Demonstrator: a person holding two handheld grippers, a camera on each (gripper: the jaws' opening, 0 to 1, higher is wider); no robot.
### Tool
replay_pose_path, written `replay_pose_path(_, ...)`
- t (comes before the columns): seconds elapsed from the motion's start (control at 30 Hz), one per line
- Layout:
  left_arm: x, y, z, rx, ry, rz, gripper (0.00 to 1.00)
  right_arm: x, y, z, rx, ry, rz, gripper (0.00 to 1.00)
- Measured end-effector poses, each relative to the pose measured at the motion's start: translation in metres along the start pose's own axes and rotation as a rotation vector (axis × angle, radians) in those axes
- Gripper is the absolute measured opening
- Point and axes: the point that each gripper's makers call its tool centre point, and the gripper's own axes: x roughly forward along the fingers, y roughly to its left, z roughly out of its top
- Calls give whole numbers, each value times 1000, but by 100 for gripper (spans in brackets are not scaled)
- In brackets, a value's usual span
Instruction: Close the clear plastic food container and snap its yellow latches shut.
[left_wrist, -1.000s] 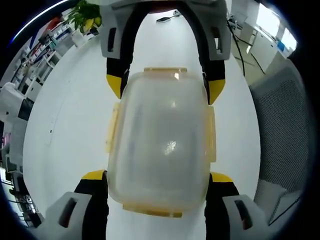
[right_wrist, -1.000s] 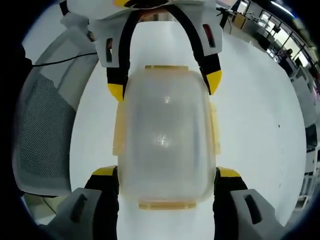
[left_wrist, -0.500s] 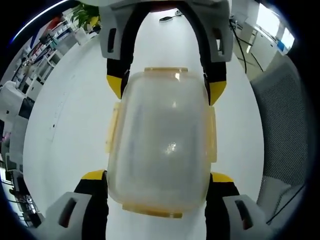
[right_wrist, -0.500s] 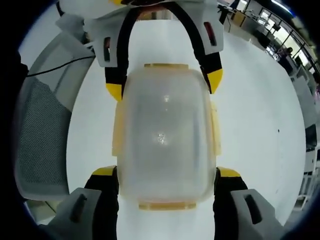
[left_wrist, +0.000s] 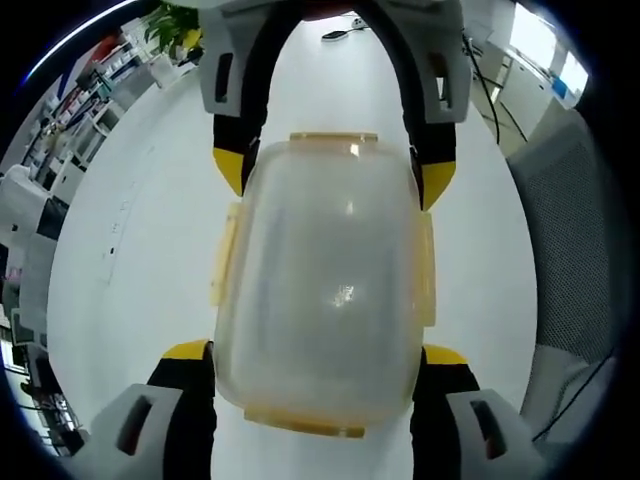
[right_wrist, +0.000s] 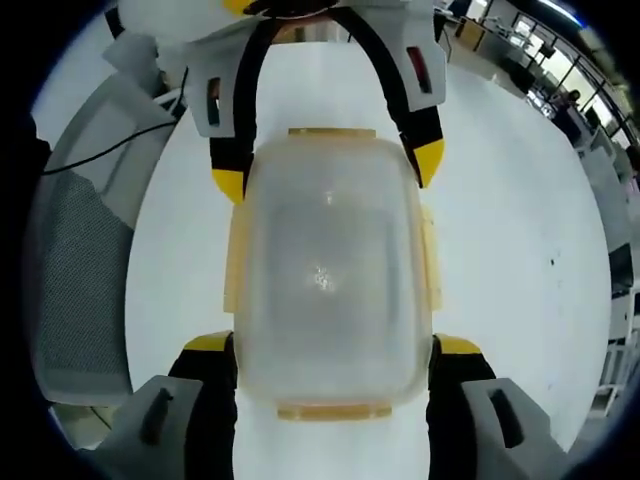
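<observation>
Two grippers hold the clear container (left_wrist: 325, 285) between them over the white desk (left_wrist: 130, 250), lid on, with its yellow latches (left_wrist: 223, 255) lying flat against the sides. Left gripper view adds a green plant (left_wrist: 172, 25) and shelves at the desk's far edge, plus a grey mesh chair (left_wrist: 575, 240). Right gripper view has the chair (right_wrist: 75, 270) on the opposite side with a dark cable (right_wrist: 120, 135) over it. Left gripper (left_wrist: 318, 360) has its jaws clamped on one end of the container; right gripper (right_wrist: 325, 350) has its jaws clamped on the other end, each facing the other.
</observation>
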Motion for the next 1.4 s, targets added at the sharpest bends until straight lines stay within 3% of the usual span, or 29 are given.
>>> replay_pose_path(0.9, 8, 41, -1, -8, 4, -6, 79, 3, -42, 2, 11, -2, -4, 76)
replay_pose_path(1.4, 11, 49, 0, -16, 1, -4, 80, 4, -50, 2, 18, -25, 5, 78)
